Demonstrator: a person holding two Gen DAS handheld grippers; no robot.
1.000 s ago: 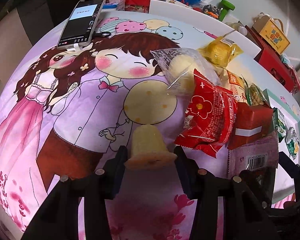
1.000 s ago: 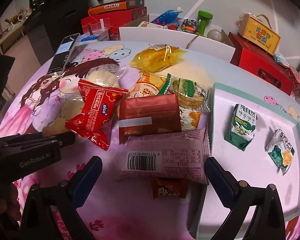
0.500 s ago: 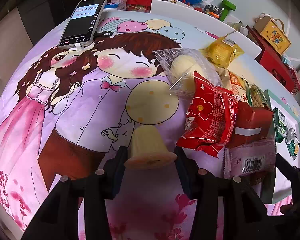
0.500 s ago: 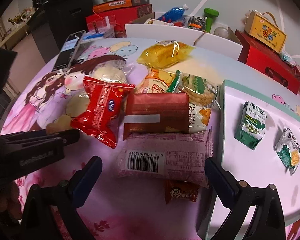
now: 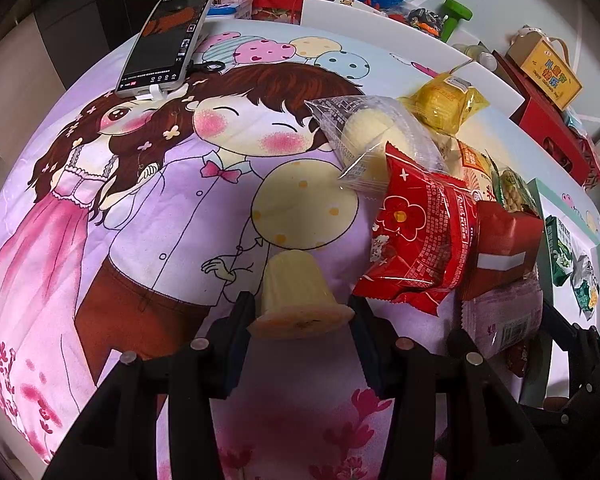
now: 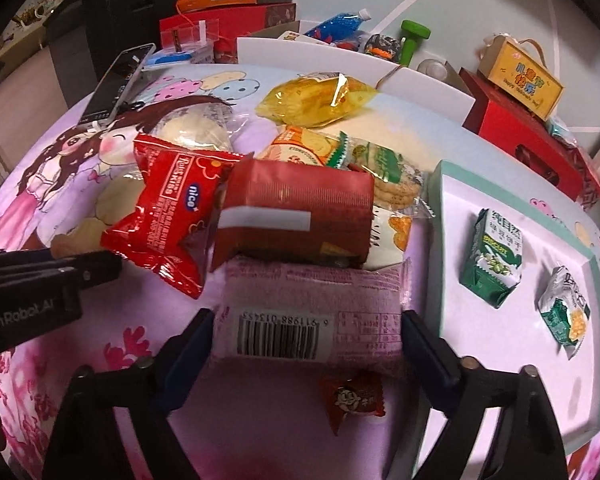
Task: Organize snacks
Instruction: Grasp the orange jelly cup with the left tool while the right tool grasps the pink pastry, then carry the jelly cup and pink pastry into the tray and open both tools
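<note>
My left gripper (image 5: pixel 302 312) is shut on a pale yellow jelly cup (image 5: pixel 296 292), held just over the cartoon tablecloth. In the right wrist view my right gripper (image 6: pixel 306 316) is open, its blue fingertips (image 6: pixel 196 332) flanking both ends of a pink barcoded packet (image 6: pixel 312 308) lying flat at the front of the snack pile. Behind that packet are a dark red pack (image 6: pixel 296 208) and a bright red pouch (image 6: pixel 172 216). To the right, a tray with a green rim (image 6: pixel 436 240) holds two small green packets (image 6: pixel 494 256).
A small red candy (image 6: pixel 354 398) lies under my right gripper. A yellow bag (image 6: pixel 316 96), a clear bun bag (image 5: pixel 372 136) and cracker packs fill the pile's back. A phone (image 5: pixel 164 40) rests far left. Red boxes (image 6: pixel 520 136) line the far edge.
My right gripper has moved forward and down, so the pink packet now sits between its fingers, which have narrowed slightly. My left gripper still holds the jelly cup, hardly moved.
</note>
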